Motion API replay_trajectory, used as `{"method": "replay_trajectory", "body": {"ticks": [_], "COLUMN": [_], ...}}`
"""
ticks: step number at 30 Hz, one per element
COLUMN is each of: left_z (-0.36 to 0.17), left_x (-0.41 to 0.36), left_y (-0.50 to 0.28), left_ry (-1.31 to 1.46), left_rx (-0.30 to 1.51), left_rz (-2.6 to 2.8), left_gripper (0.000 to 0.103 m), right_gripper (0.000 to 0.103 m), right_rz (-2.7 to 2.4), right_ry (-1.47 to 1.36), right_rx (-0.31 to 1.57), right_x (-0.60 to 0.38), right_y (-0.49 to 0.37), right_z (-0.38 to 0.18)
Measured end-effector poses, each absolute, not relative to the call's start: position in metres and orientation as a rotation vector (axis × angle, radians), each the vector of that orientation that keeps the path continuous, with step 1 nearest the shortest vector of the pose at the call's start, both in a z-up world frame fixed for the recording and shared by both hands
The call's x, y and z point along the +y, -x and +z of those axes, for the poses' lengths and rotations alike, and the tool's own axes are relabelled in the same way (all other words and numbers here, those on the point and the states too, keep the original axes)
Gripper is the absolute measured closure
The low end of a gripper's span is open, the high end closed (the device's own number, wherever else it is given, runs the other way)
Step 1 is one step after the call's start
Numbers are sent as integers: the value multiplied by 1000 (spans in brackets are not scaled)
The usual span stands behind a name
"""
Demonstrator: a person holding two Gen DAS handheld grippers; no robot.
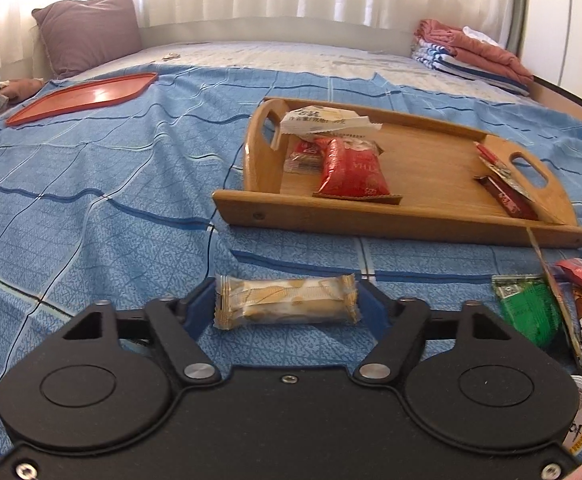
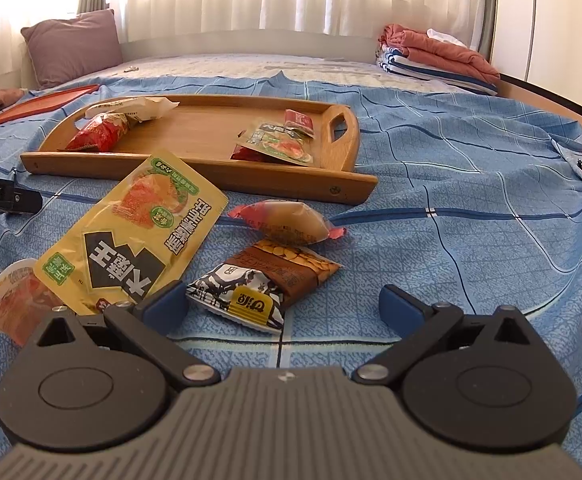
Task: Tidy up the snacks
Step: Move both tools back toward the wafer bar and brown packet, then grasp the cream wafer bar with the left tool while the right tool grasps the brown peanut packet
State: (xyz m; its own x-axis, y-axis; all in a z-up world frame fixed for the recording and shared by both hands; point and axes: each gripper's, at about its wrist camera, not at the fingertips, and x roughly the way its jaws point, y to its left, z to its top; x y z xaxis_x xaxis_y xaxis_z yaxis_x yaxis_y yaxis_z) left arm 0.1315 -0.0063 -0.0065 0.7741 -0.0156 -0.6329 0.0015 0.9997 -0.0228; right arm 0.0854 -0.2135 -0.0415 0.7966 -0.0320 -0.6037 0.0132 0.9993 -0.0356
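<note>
The bed is lying ahead of both pairs of fingers, carrying the wooden tray beyond them. The left gripper is pinching the cream wafer packet between its fingers. The right gripper is standing wide open, the brown peanut packet lying between its fingers, untouched.

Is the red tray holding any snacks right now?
No, the red tray lies bare on the bedspread; the snacks are in the wooden tray.
</note>
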Motion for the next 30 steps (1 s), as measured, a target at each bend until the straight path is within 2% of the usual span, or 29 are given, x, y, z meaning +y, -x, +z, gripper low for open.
{"method": "replay_trajectory", "body": {"ticks": [6,18,21,23,24,25,30], "left_z": [-3,17,23,28,30,32,41], "left_x": [-7,-14,-16,-17,-18,-18,-18], "left_y": [-128,-109,-104,-102,-100,-99,-96], "left_ry": [16,-21,-29,-36,-41,-46,-59], "left_rx": [677,644,633,623,618,612,591], "left_rz": [-17,-59,-67,-75,-78,-80,-85], "left_gripper": [46,47,47,47,47,47,47], "right_gripper": [0,0,9,21,22,29,43], "right_rz": [-24,-55,-43,-32,-31,-28,-2], "right_ry": [30,27,9,2,11,19,24], "right_rx": [649,715,718,713,708,704,687], "right_x": [-214,-207,-206,-205,-202,-200,-195], "right_y": [-85,-107,-111,-109,-107,-104,-92], "right_z": [-42,-33,-31,-29,-28,-27,-20]}}
